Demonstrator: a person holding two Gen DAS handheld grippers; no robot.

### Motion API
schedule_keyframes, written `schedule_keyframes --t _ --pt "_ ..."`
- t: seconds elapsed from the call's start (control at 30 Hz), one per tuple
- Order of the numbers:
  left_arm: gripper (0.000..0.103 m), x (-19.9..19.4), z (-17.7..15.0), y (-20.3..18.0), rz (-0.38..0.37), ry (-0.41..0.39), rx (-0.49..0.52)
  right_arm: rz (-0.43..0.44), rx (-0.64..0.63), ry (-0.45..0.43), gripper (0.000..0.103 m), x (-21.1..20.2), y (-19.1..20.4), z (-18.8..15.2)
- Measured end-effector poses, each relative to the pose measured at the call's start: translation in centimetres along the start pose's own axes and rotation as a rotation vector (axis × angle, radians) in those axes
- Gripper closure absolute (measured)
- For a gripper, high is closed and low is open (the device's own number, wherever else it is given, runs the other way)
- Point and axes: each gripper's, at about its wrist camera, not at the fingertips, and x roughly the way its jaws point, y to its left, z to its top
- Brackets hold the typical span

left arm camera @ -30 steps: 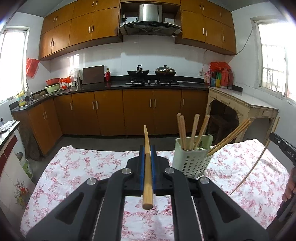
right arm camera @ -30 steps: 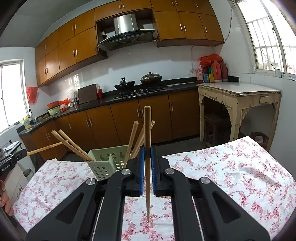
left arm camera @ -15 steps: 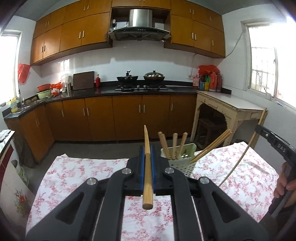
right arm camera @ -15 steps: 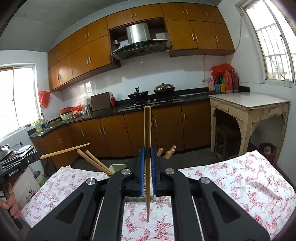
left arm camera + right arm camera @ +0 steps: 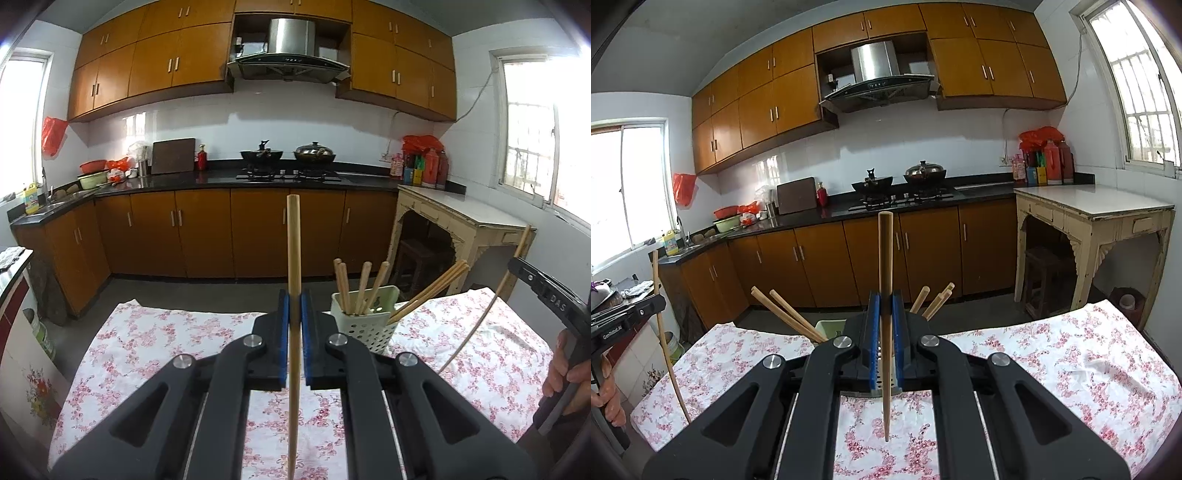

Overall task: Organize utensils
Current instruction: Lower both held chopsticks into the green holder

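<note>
Now the left gripper (image 5: 293, 325) holds its chopstick (image 5: 293, 258) upright rather than tilted; the right gripper (image 5: 885, 325) clamps another (image 5: 885, 280), both nearing the holder (image 5: 364, 321).

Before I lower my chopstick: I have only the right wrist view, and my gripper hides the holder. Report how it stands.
Observer: The holder stands upright on the cloth, not tipped.
Operator: Give me its contents.
Observer: Inside stand four chopsticks; two more lean out over its rim, on the side nearer the right gripper.
Operator: Check the left grip.
Observer: The left gripper is shut on its chopstick, thick end up.
</note>
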Motion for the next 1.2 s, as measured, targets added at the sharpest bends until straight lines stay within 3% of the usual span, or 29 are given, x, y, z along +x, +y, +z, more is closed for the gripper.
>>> schedule_keyframes --t 0.3,0.47,0.8,0.97,1.2 --pt "0.096 -1.5 2.9 -3.5 -0.12 -0.067 0.002 0.036 0.026 -0.068 0.096 -1.1 0.0 3.3" --pt "0.096 -0.8 5.7 -6.3 -0.161 -0.199 -0.055 0.038 0.018 -0.132 0.096 -0.6 0.9 5.5" --pt "0.096 5.3 10.7 -9.6 -0.096 -0.417 -0.132 0.001 0.003 -0.195 0.096 4.5 0.7 7.0" --pt "0.096 9.3 11.3 -9.8 -0.052 -0.434 -0.151 -0.013 0.013 -0.182 0.096 7.6 -0.2 6.4" --pt "0.096 13.9 10.3 -9.1 -0.009 -0.378 -0.178 0.001 0.035 -0.13 0.096 10.9 -0.5 4.0"
